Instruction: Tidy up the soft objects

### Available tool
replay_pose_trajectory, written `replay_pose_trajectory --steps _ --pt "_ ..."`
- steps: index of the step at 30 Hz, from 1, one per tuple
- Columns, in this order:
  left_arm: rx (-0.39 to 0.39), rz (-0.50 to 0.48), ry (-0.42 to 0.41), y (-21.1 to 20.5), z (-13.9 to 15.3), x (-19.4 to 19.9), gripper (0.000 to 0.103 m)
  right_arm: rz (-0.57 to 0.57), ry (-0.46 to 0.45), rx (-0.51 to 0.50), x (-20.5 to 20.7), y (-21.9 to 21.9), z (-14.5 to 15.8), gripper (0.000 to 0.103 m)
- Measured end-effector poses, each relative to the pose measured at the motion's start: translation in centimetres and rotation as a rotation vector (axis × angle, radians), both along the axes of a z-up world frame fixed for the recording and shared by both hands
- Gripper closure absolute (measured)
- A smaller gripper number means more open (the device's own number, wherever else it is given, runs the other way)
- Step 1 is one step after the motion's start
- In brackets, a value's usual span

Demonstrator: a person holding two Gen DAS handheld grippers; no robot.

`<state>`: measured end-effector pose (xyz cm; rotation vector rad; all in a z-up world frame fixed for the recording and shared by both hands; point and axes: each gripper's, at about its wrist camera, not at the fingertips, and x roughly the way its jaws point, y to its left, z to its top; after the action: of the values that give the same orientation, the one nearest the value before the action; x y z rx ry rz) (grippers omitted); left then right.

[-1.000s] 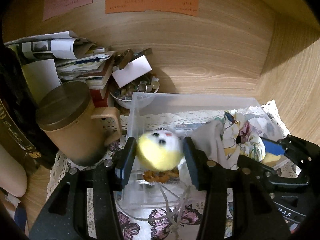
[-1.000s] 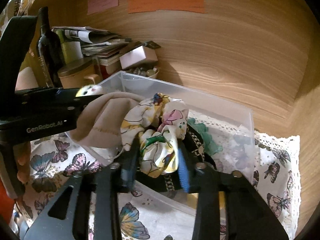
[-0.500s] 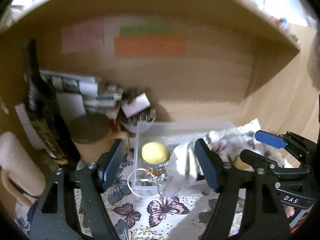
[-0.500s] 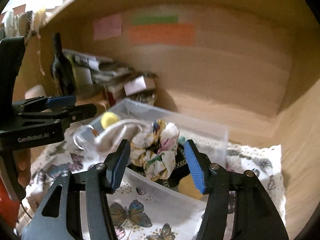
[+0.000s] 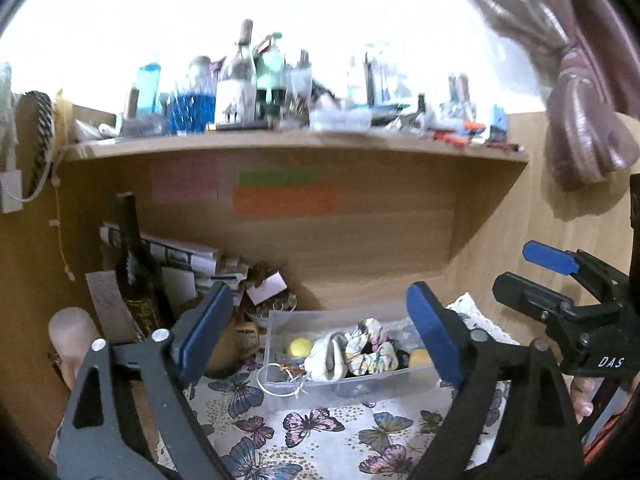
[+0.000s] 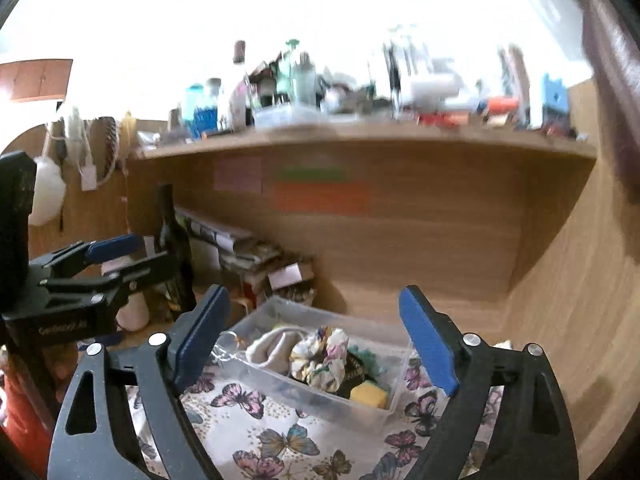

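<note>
Scrunchie (image 5: 370, 350), beige cloth (image 5: 328, 358), yellow ball (image 5: 301, 347) and sponge (image 6: 369, 395) lay together in the clear bin (image 6: 360, 412) on the butterfly cloth (image 5: 312, 432), at 12 o'clock from both cameras. Sorting looked done. Left gripper (image 5: 320, 336) and right gripper (image 6: 314, 338) hung above, fingers wide, empty, likely to clear the bin.
</note>
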<state>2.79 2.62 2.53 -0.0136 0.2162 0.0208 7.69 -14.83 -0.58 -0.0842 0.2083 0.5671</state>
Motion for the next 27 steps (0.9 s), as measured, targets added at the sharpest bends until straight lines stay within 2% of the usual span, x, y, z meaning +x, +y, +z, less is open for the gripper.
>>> replay_pose_trajectory --steps 4,12,27 --pt "0.002 -0.004 -0.040 -0.6 0.4 -2.1 0.003 -0.014 -0.052 0.009 -2.0 -0.3 0.5 0.000" --pt "0.012 -0.005 -0.065 -1.2 0.5 -4.0 0.001 -0.027 -0.065 0.026 -4.0 -0.8 0.6 0.000" --pt "0.016 -0.016 -0.068 -1.2 0.4 -3.9 0.000 -0.035 -0.058 0.036 -4.5 -1.7 0.5 0.000"
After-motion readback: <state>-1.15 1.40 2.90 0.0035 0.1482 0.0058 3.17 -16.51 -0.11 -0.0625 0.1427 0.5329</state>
